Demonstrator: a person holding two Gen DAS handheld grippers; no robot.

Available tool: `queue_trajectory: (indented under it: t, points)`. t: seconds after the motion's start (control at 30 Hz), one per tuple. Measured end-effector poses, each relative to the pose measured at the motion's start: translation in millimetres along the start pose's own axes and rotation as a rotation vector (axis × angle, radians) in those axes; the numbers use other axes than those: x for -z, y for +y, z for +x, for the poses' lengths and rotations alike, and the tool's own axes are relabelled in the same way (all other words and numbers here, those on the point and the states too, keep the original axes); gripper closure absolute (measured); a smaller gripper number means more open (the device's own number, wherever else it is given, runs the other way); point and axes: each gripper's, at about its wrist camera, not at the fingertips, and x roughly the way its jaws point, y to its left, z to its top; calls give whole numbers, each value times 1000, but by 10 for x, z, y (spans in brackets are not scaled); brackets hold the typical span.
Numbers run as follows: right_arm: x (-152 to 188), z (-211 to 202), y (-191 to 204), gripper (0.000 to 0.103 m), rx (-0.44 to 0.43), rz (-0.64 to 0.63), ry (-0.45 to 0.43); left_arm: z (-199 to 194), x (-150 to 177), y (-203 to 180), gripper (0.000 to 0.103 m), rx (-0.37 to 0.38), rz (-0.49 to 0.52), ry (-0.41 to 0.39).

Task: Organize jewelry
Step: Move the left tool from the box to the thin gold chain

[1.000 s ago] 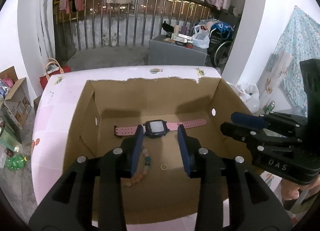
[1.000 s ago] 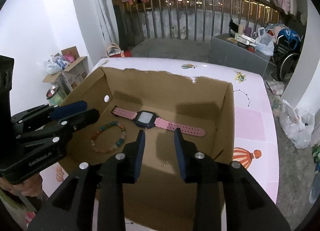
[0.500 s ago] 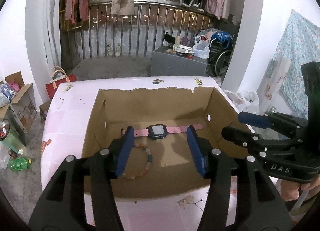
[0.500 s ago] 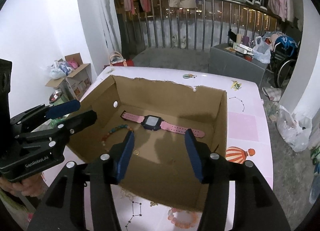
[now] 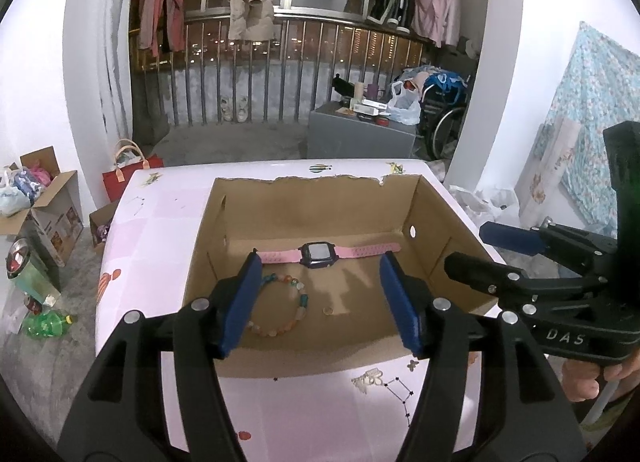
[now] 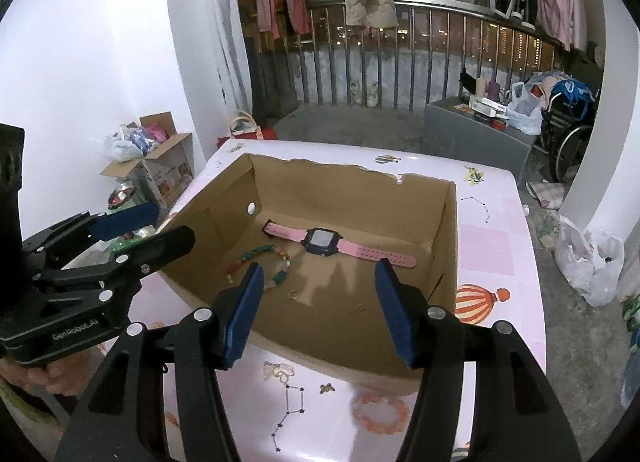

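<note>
A balcony with metal railings and hung clothes lies behind a counter covered in pale pink printed cloth, on which an open brown cardboard box sits. The left claw and the right claw both hover above the box's near edge, each empty with jaws opening. Ahead of both claws, on the box floor, lies a pink-strapped dark-faced wristwatch; nearer, a multicoloured bead bracelet and a small gold ring. Below the right claw, outside the box, a pale orange bead bracelet rests on the counter.
</note>
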Motion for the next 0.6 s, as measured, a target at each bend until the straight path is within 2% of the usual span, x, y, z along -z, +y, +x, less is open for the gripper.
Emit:
queue_trajectory:
  t: [0.6]
  points:
    - [396,-185,240,46,-51,-5,35,-314,332,-11,45,-9,3,1]
